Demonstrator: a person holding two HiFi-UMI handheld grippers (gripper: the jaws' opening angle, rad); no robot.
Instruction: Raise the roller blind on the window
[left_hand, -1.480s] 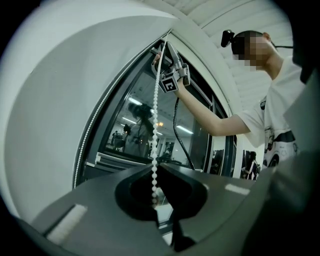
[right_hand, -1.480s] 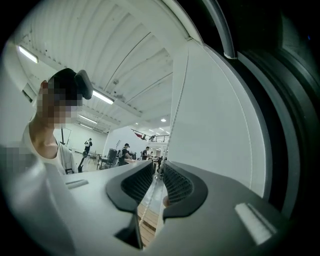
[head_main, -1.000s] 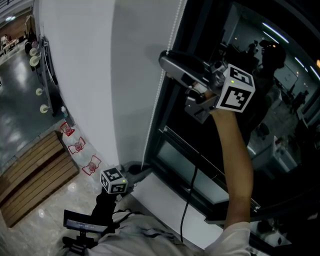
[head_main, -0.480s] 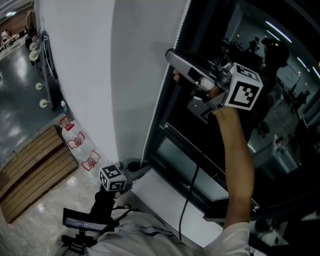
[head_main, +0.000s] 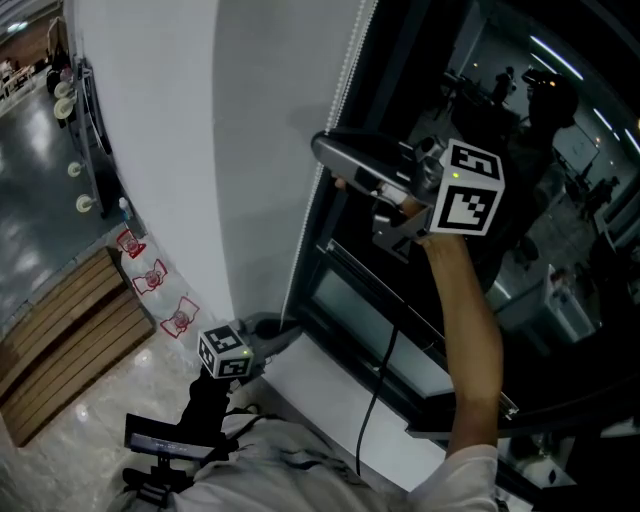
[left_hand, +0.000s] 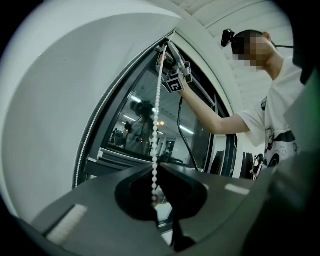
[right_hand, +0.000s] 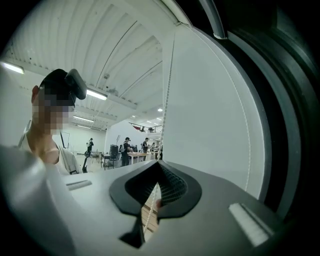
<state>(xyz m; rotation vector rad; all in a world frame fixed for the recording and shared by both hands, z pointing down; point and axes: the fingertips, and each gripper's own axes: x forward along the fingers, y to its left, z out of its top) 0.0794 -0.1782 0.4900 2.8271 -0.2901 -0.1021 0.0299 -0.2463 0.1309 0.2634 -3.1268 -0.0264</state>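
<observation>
Both tongs are clamped on the bead chain (head_main: 340, 90) that hangs along the roller blind's edge. The right tongs (head_main: 323, 148) are raised high, jaws closed with the beads running between them. The left tongs (head_main: 288, 336) sit low by the window sill (head_main: 320, 395), jaws likewise together on the chain. Seen from the left tongs, the beads rise taut from their jaws to the right tongs. The roller blind (head_main: 270, 170) hangs far down, its pale fabric reaching to about sill level beside the dark window (head_main: 520, 140), so most of the raising seems to lie ahead.

The step in hand looks like a downward draw with the upper grip. To do it well, pull along the chain's own line, close to the blind's edge, not out towards the room, so the beads feed cleanly. Let one pair of tongs open only once the other has a firm hold, so the fabric cannot run back. Steady, even strokes should suit it better than jerks, which could slip the small beads from the pads.
</observation>
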